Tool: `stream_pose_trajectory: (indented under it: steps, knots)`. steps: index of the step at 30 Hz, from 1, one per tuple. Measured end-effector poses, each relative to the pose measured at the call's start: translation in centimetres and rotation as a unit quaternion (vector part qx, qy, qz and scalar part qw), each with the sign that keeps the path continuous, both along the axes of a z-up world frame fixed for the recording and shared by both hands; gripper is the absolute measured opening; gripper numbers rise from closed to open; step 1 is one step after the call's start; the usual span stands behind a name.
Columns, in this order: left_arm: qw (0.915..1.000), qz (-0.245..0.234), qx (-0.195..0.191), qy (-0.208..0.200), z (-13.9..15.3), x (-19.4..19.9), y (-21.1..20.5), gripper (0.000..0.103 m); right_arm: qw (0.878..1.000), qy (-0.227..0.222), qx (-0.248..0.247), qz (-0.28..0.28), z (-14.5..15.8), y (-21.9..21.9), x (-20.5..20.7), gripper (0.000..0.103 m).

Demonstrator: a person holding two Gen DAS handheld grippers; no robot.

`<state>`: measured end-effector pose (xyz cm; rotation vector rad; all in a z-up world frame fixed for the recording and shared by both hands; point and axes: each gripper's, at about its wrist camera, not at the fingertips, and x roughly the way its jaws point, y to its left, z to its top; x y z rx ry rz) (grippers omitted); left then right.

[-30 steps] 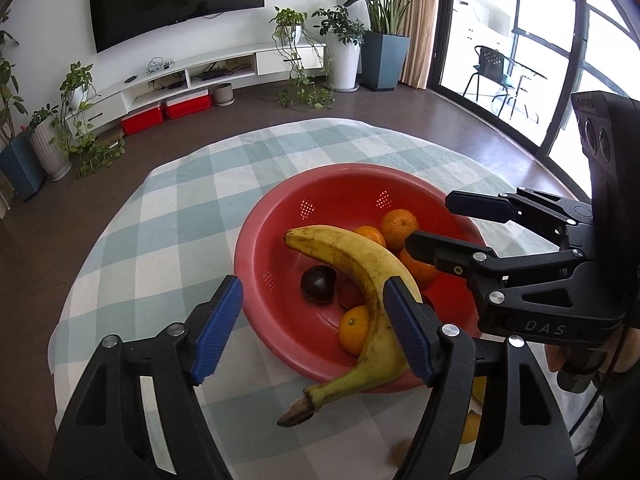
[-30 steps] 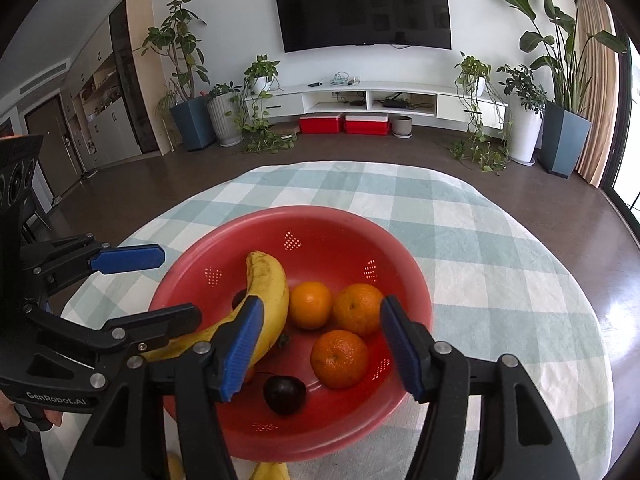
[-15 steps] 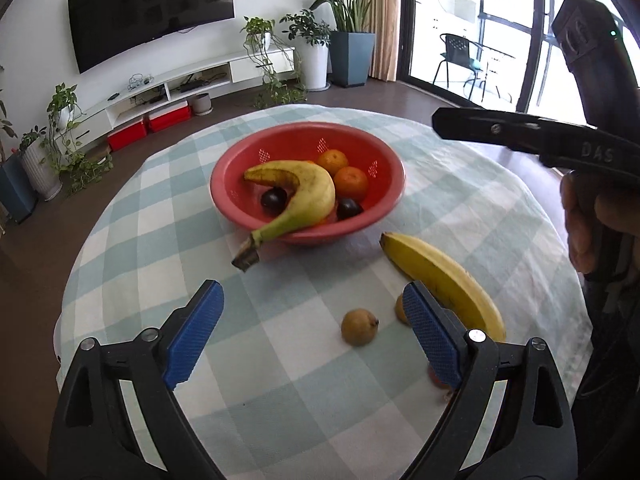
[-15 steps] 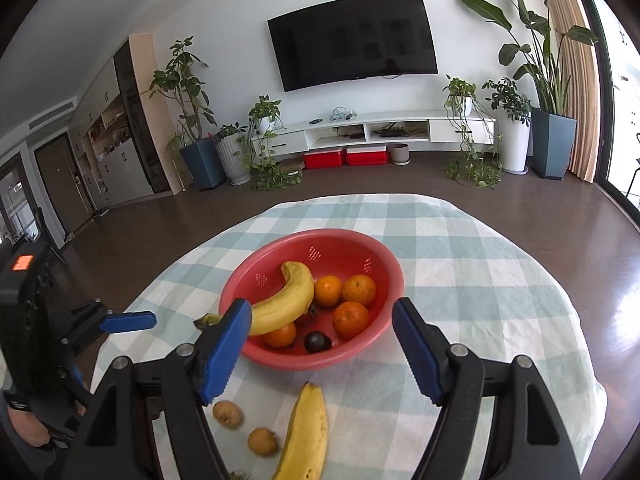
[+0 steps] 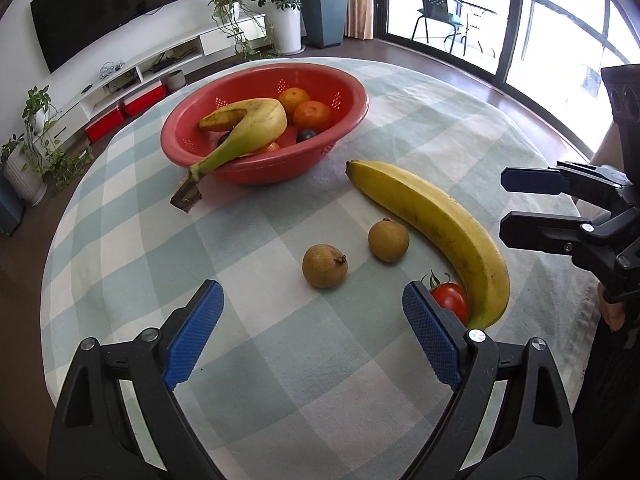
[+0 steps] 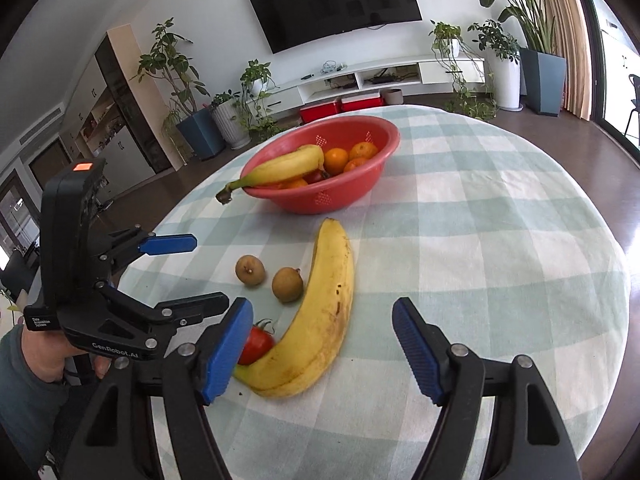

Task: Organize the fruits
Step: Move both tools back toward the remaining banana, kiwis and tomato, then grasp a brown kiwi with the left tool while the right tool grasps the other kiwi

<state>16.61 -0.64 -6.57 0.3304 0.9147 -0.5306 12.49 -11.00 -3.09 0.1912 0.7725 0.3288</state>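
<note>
A red bowl (image 5: 344,92) (image 6: 384,136) at the far side of the table holds a banana (image 5: 248,128) (image 6: 280,168), oranges (image 5: 312,114) and a dark plum. On the cloth lie a second banana (image 5: 436,216) (image 6: 324,312), two brown round fruits (image 5: 325,266) (image 5: 388,240) (image 6: 250,269) (image 6: 287,284) and a red tomato (image 5: 450,300) (image 6: 256,345). My left gripper (image 5: 312,336) (image 6: 196,272) is open and empty, just short of the brown fruits. My right gripper (image 6: 322,352) (image 5: 506,204) is open and empty, over the near end of the loose banana.
The round table has a green-and-white checked cloth (image 5: 260,240) (image 6: 480,240). Its edge curves close on the near side. Beyond it are a dark wood floor, potted plants, a TV shelf and glass doors.
Both grippers have pulled back from above the bowl toward the near side of the table and lowered. The loose banana, brown fruits and tomato have come into view.
</note>
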Motion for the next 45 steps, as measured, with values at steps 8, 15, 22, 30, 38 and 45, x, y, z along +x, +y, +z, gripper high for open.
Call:
stream_pose_trajectory:
  steps: [8,15,22,30,38,45]
  knots:
    - [0.9997,-0.003,-0.005,0.023,-0.9,2.4,-0.9,0.061,1.000,0.000,0.010,-0.002,-0.3,-0.5,-0.3,0.074]
    - [0.9993,-0.008,-0.005,0.036,-2.2,3.3,-1.5,0.048,1.000,0.001,0.003,0.007,-0.4,0.0,-0.3,0.070]
    - [0.9992,-0.005,-0.015,0.038,-2.9,3.7,-1.4,0.045,1.000,0.003,0.001,0.008,-0.5,0.1,-0.2,0.070]
    - [0.9993,-0.006,-0.023,0.029,-3.1,3.5,-1.5,0.029,1.000,0.004,-0.013,0.011,-0.7,0.5,-0.2,0.065]
    - [0.9995,-0.002,-0.022,0.021,-3.1,2.9,-1.3,0.026,1.000,0.001,-0.022,0.020,-0.7,0.9,-0.2,0.059]
    - [0.9987,0.018,-0.041,0.025,-2.9,2.0,0.0,0.026,0.997,-0.010,-0.049,0.061,0.5,2.9,-0.3,0.050]
